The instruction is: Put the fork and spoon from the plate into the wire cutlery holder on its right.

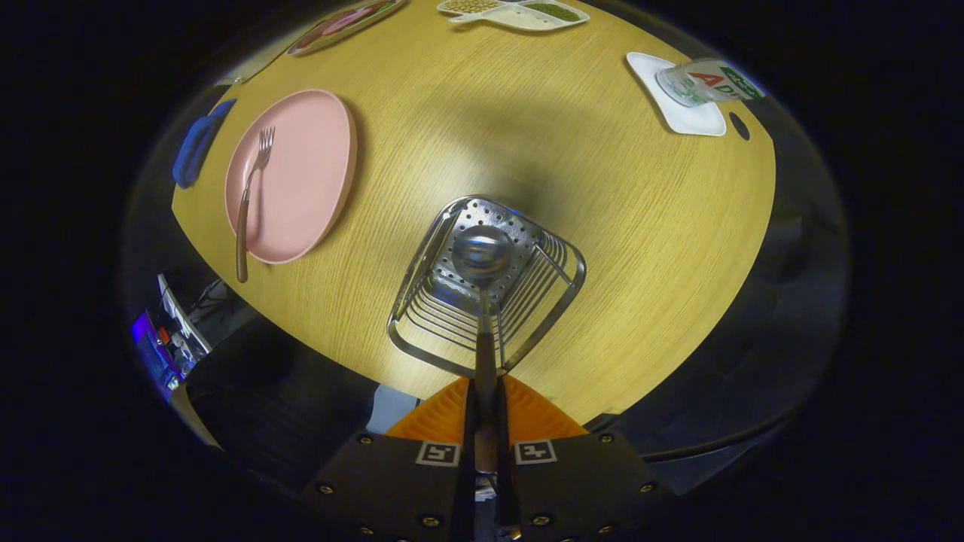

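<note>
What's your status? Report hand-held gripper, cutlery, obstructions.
Hand-held gripper shut on spoon, bowl over wire cutlery holder. Fork on pink plate. Nothing in the way.

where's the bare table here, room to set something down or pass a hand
Widest bare patch: between the pink plate, the wire holder and the white coaster. Crowded: over the holder, where the gripper has its jaws shut on the spoon. The fork lies on the plate.

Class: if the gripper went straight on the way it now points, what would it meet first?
Probably the wire cutlery holder: the gripper, shut on the spoon, aims down into it. Depth is unclear.
</note>
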Demonstrator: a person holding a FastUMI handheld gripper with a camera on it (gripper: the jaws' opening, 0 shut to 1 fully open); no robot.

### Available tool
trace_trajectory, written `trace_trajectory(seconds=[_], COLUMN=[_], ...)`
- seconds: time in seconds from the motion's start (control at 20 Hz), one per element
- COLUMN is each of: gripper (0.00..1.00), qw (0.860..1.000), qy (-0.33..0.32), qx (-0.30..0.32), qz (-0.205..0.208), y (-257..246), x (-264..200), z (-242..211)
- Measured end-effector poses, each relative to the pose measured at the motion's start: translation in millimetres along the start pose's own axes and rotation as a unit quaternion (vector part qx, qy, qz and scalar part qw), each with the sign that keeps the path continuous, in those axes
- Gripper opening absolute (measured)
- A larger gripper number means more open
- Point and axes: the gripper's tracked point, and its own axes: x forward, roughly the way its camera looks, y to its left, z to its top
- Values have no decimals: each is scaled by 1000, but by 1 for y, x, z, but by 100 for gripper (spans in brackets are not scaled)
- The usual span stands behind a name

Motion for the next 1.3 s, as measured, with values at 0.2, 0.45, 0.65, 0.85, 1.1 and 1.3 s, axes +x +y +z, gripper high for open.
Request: trace_trajectory(seconds=[0.2,0.45,0.65,0.85,1.1,1.3], gripper=[13,16,16,16,16,16], qw=[1000,998,995,990,973,955], qy=[-19,-48,-75,-114,-208,-277], qx=[23,50,66,84,99,108], qz=[5,13,16,21,10,18], y=[0,1,6,19,44,77], x=[-6,-14,-22,-28,-34,-37], z=[-7,-24,-45,-63,-61,-44])
